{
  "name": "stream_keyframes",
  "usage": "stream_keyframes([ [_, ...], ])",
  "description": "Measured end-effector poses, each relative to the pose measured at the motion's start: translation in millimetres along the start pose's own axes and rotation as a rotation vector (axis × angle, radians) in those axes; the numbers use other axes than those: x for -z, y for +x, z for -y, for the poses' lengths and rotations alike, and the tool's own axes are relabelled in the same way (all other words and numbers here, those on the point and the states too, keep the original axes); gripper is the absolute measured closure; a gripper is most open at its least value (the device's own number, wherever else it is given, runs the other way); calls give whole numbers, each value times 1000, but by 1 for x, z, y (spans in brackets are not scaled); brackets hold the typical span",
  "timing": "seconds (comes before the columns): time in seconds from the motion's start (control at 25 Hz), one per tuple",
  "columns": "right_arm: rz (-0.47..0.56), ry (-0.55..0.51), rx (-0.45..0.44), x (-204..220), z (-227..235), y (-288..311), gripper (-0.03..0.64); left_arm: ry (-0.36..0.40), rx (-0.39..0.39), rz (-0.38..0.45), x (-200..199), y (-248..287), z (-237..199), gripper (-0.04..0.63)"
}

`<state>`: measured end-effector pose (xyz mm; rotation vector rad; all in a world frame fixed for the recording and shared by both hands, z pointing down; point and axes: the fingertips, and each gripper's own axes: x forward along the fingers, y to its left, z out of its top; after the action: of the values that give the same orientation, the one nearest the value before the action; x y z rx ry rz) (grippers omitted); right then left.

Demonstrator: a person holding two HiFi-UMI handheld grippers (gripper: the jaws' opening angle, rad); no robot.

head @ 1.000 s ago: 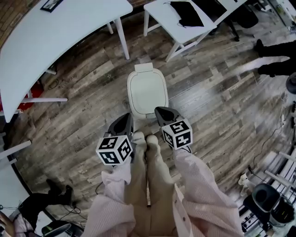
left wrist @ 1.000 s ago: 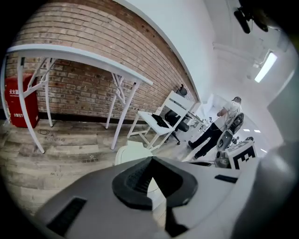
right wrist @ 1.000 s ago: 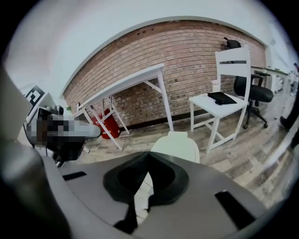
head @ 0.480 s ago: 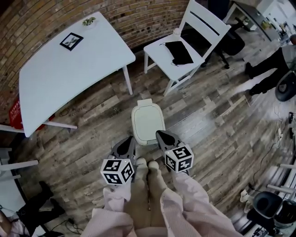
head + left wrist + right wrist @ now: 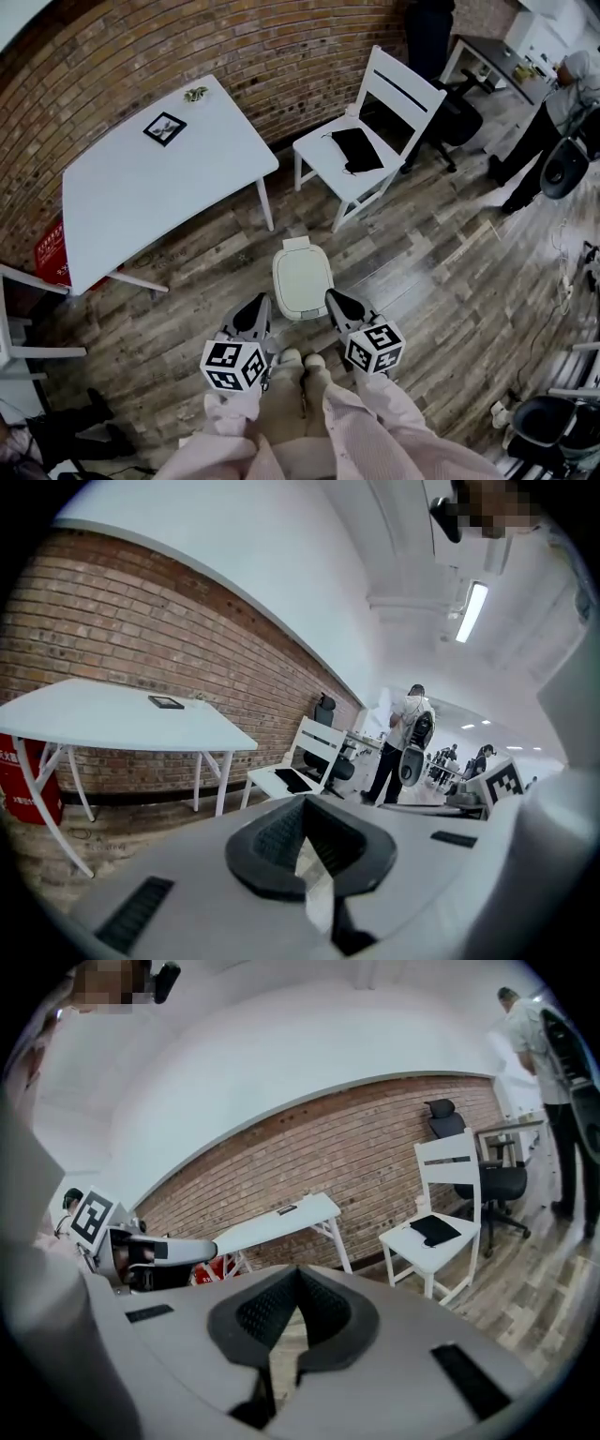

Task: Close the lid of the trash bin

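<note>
The white trash bin [image 5: 302, 278] stands on the wood floor in the head view, its lid lying flat and closed. Just short of it, on the near side, are both grippers, held above the floor and apart from the bin. My left gripper [image 5: 255, 309] is to the bin's lower left and my right gripper [image 5: 334, 302] to its lower right. Both are shut with nothing between the jaws. In the left gripper view my left gripper [image 5: 302, 804] points across the room. So does my right gripper [image 5: 298, 1275] in its own view. Neither gripper view shows the bin.
A white table [image 5: 159, 178] stands at the back left against the brick wall [image 5: 281, 47]. A white chair [image 5: 366, 150] with a black cloth [image 5: 354, 148] is behind the bin. A person [image 5: 548, 112] stands at the far right. My shoes [image 5: 298, 358] are just short of the bin.
Both grippers and the head view have risen. The bin looks smaller and farther below, and more of the room shows. The lid stays closed and both grippers stay shut.
</note>
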<state>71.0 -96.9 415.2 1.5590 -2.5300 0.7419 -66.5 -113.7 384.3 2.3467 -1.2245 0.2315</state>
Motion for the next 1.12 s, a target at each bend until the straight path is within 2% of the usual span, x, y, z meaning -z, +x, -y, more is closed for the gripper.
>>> stream_keyframes([
  [0.32, 132, -61, -13, -65, -12, -22, 614, 55, -17, 117, -51, -31, 3, 603],
  [0.52, 198, -107, -19, -99, -17, -37, 612, 139, -31, 170, -75, -46, 11, 603],
  [1.12, 350, -196, -30, -164, -35, -74, 614, 203, -77, 346, -139, -85, 18, 603],
])
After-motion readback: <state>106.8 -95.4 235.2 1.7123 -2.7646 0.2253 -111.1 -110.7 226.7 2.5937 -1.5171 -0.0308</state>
